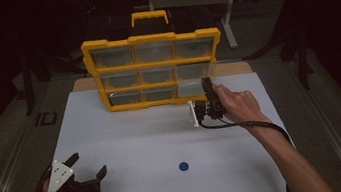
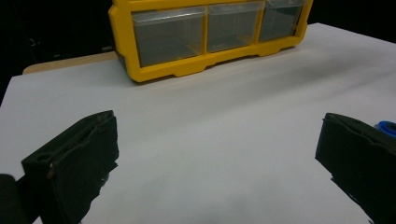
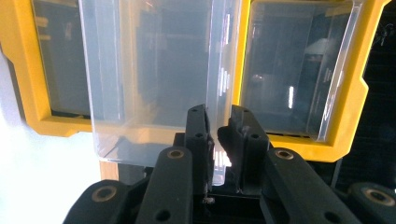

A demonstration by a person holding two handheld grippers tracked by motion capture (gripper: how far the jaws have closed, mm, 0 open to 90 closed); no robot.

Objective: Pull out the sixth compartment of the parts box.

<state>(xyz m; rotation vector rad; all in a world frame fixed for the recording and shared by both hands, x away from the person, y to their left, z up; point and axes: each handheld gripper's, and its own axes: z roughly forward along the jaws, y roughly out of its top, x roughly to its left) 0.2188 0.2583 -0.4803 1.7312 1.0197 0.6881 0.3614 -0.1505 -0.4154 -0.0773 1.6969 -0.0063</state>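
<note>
Right gripper view — right tool (image 3: 218, 123) pinched on clear drawer (image 3: 154, 70) wall, half out of yellow organizer (image 3: 359, 93).

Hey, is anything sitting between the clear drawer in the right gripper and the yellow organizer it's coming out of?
Nothing visible. The right gripper is clamped on the wall of the clear drawer, which juts out of the yellow organizer at its right side. The blue cap lies apart, on the white table.
</note>
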